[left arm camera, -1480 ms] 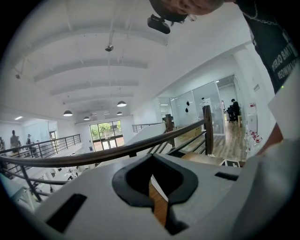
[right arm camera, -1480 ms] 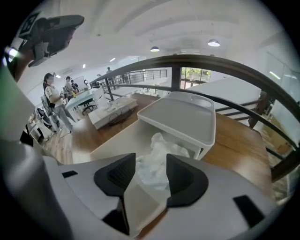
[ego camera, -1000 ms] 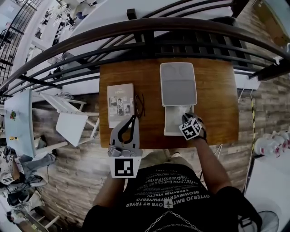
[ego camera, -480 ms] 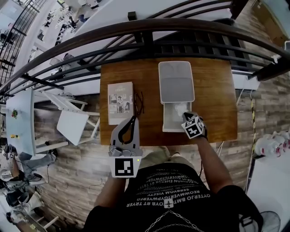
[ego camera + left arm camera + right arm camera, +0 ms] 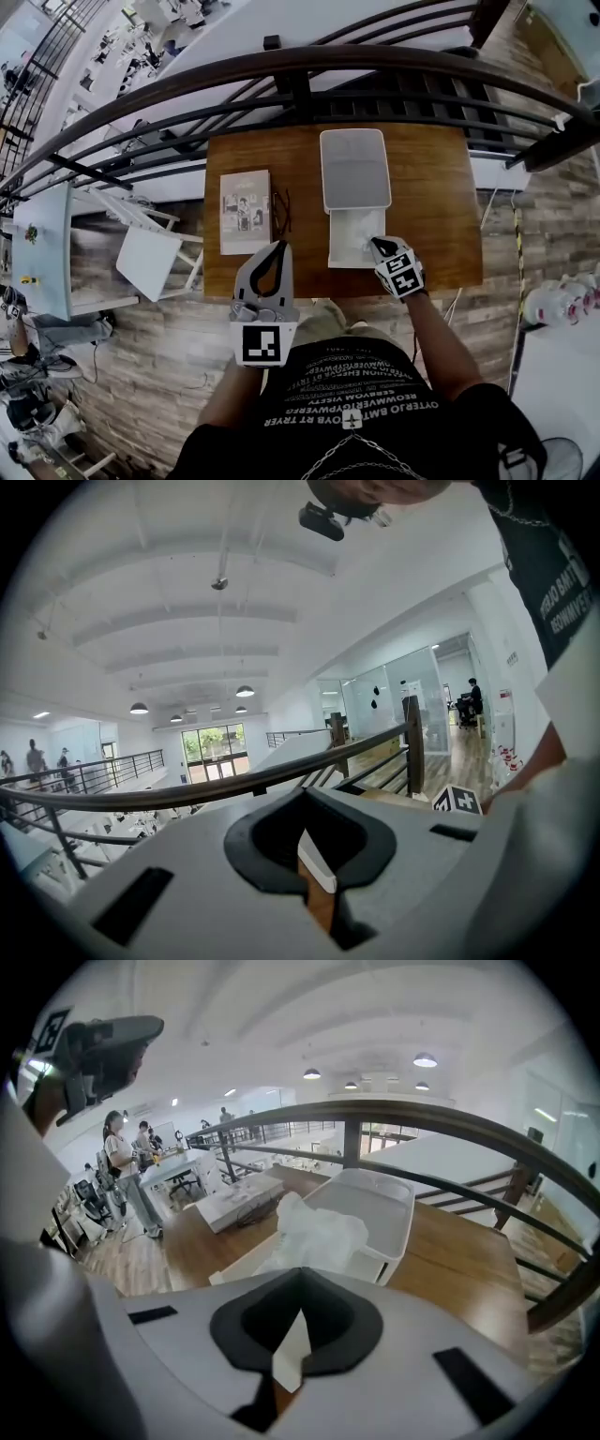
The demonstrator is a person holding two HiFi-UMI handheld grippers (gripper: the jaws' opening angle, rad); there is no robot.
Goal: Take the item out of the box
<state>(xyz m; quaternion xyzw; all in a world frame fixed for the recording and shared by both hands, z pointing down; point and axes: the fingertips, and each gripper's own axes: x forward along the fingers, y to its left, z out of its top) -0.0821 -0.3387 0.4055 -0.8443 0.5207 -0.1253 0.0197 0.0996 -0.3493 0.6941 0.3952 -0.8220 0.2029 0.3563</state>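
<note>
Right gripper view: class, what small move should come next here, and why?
Probably raise the right gripper straight up. Its jaws are closed on the white wrapping, which stands above the open box but seems partly inside it, so it is not yet clear of the rim.

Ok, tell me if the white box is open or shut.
Open: the lid lies flipped back on the table; white wrapping rises from the base.
</note>
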